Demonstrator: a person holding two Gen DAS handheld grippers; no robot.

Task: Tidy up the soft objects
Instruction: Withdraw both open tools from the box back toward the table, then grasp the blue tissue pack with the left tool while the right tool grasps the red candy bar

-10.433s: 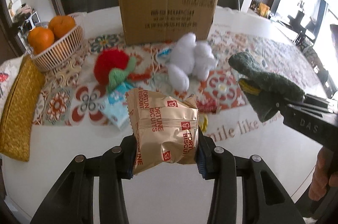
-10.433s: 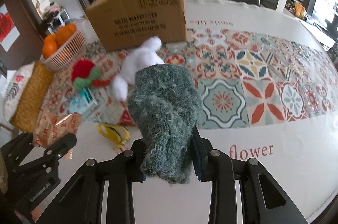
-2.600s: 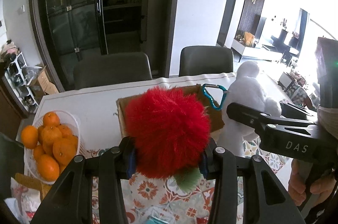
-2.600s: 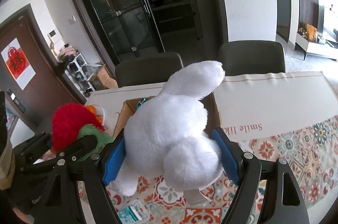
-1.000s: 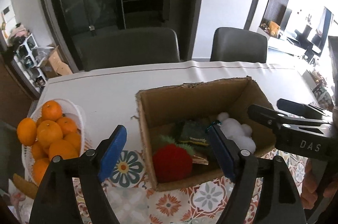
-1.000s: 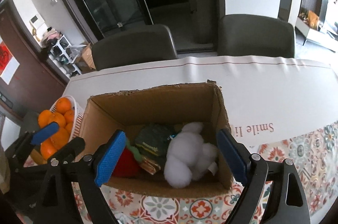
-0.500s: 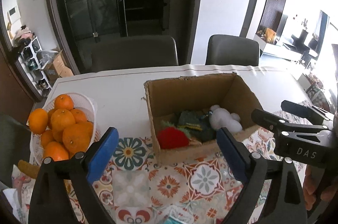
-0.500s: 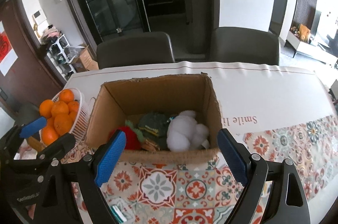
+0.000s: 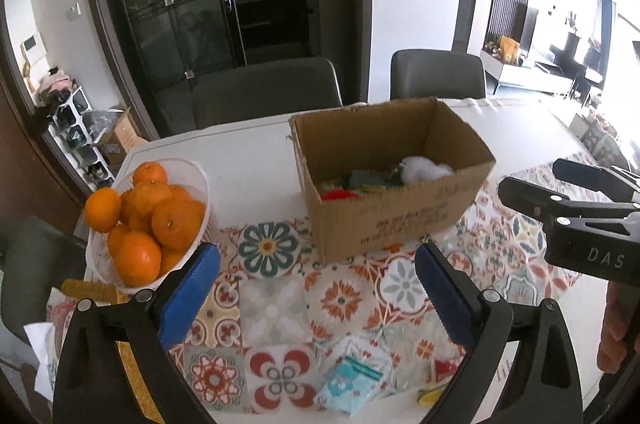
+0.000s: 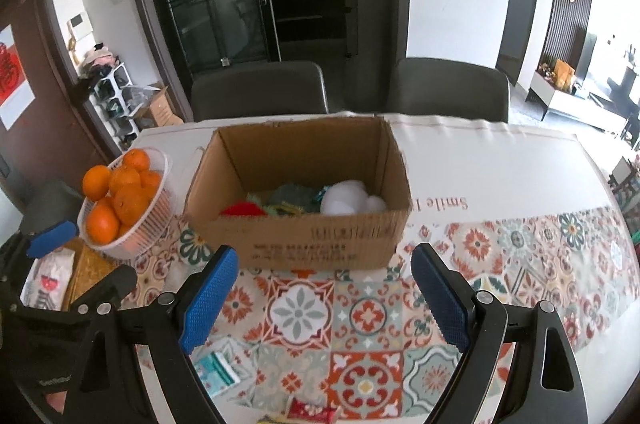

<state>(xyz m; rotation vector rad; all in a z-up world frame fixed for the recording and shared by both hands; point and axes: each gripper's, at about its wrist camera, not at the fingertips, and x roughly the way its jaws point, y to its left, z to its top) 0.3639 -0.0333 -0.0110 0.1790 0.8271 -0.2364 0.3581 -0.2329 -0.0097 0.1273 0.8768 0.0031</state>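
An open cardboard box (image 9: 400, 220) (image 10: 320, 236) stands on the patterned tablecloth. Inside it lie a white plush rabbit (image 9: 424, 169) (image 10: 350, 200), a red pom-pom toy (image 9: 340, 195) (image 10: 242, 210) and a dark green knitted item (image 9: 368, 178) (image 10: 292, 198). My left gripper (image 9: 318, 292) is open and empty, in front of and above the box. My right gripper (image 10: 324, 294) is open and empty, likewise in front of the box; it also shows at the right of the left wrist view (image 9: 568, 192).
A white basket of oranges (image 9: 148, 220) (image 10: 124, 208) stands left of the box. A light blue tissue pack (image 9: 352, 382) (image 10: 216, 370) and a red wrapper (image 10: 312, 410) lie on the near cloth. A woven yellow mat (image 10: 86, 274) lies at the left. Two grey chairs (image 10: 260, 90) stand behind the table.
Both grippers have pulled back and lowered away from the box, so it looks farther and its contents are seen at a shallower angle. Both stay open and empty.
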